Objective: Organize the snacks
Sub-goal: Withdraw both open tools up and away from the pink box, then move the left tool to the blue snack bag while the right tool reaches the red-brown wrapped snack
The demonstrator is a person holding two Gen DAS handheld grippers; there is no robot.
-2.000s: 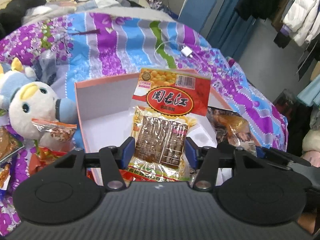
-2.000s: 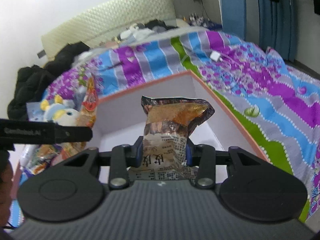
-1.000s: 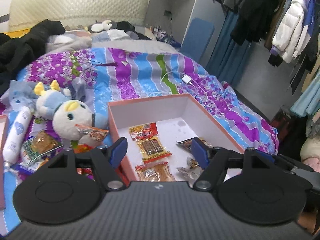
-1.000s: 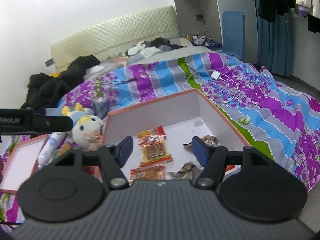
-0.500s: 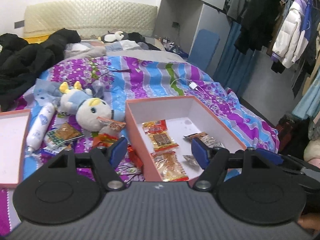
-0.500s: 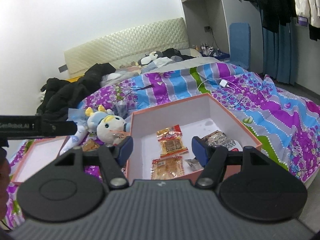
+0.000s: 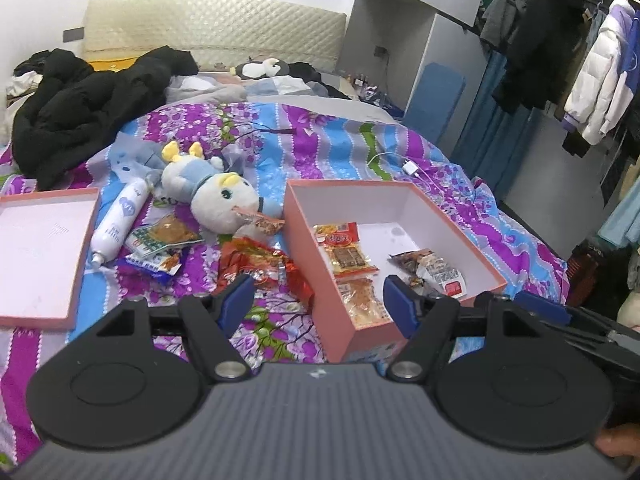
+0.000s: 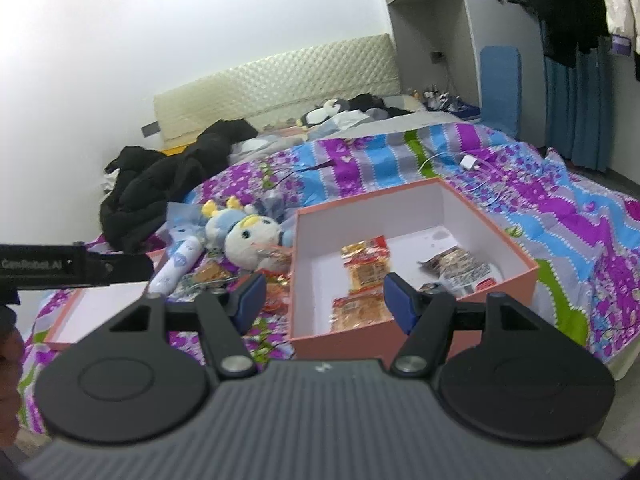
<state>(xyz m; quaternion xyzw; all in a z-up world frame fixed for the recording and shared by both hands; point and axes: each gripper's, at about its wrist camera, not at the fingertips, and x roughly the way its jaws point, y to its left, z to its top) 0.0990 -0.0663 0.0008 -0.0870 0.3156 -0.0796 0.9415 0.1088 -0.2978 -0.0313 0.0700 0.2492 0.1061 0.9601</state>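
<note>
Box (image 7: 320,256) holds snacks | left gripper (image 7: 318,304) jaws apart, empty

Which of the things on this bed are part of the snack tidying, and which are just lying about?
Part of the job:
- pink box with snack packets inside
- loose snack packets on the bedspread
- box lid
- left gripper and right gripper, both open and empty

Just lying about:
- plush toy
- white bottle
- black jacket
- charger and cable
</note>
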